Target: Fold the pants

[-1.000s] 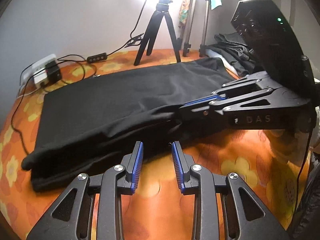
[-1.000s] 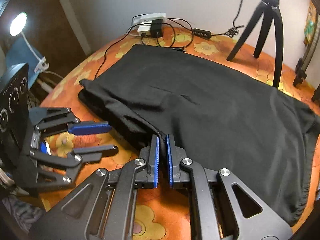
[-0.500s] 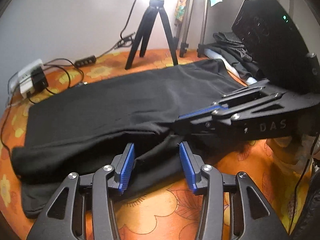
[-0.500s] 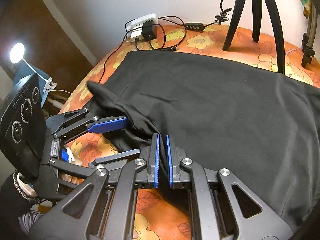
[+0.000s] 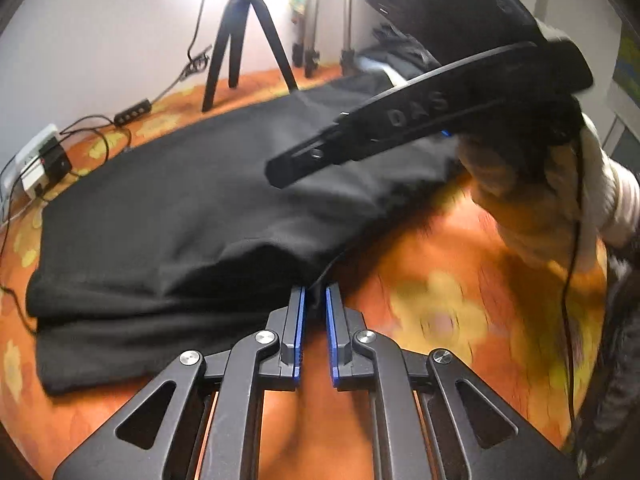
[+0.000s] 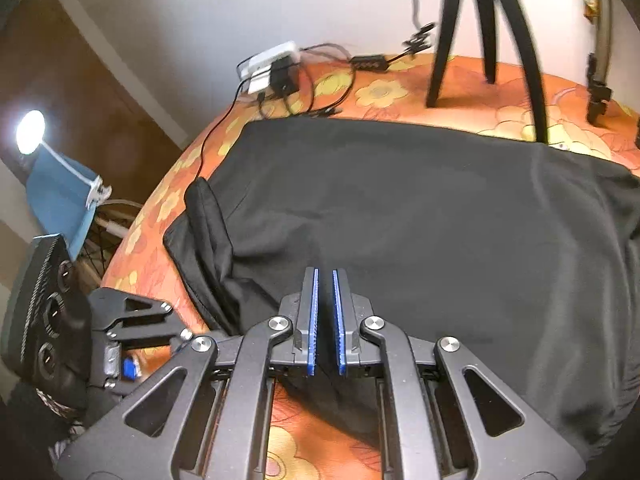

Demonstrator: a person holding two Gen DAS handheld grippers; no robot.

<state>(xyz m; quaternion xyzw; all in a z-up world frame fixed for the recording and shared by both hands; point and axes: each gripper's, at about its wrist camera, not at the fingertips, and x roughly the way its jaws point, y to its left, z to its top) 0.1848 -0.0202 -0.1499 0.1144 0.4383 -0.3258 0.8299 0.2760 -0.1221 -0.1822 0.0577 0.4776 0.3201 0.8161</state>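
Black pants [image 5: 180,208] lie spread on the orange flowered surface [image 5: 440,312], one leg folded over the other. My left gripper [image 5: 315,300] is shut on the near edge of the pants fabric. My right gripper [image 6: 325,280] has its blue pads nearly together above the pants [image 6: 400,220]; no fabric shows between them. The right gripper also shows in the left wrist view [image 5: 280,172], raised above the cloth. The left gripper's body shows at the lower left of the right wrist view [image 6: 132,320].
A black tripod [image 5: 244,40] stands behind the pants. A power strip with cables [image 5: 40,164] lies at the back left. More tripod legs and dark clothes [image 5: 396,48] are at the back right. A lamp [image 6: 30,132] shines beyond the surface's left edge.
My left gripper has closed on the pants' near edge. My right gripper has let go of the fabric and lifted up and away over the pants.
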